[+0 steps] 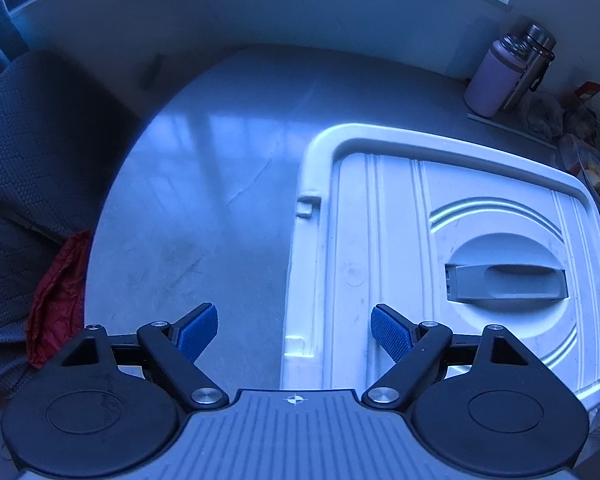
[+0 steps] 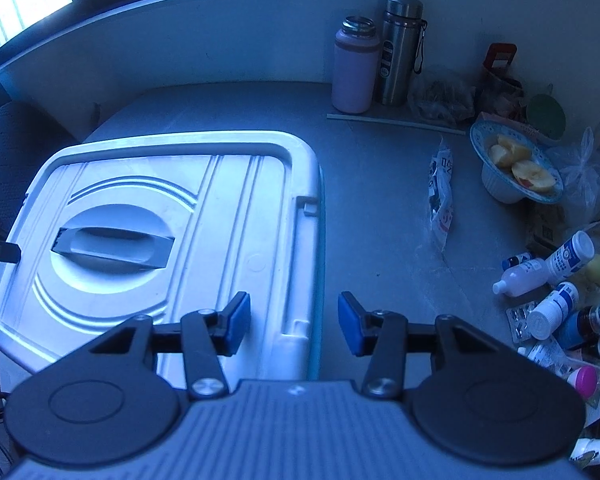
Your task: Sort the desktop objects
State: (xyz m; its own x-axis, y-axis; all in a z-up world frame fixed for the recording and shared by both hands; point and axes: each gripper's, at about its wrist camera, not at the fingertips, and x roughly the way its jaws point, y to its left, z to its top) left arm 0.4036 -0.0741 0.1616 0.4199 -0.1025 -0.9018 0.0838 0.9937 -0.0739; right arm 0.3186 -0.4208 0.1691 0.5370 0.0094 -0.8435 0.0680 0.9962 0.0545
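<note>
While both hover, left tongs (image 1: 294, 332) and right tongs (image 2: 294, 324) gape empty — over lidded bin (image 2: 160, 220).

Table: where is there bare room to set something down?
Bare table left of the white bin, and a strip between bin and snack packet. Crowded at right: apple bowl, medicine bottles.

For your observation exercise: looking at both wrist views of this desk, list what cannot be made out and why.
- Contents of the white storage box: hidden in both views by its closed lid.
- Labels on the medicine bottles: right wrist view, print too small.
- Clutter at the right edge: left wrist view, cut off by the frame.
- Desk directly below each open gripper, left gripper and right gripper: covered by the gripper body.
</note>
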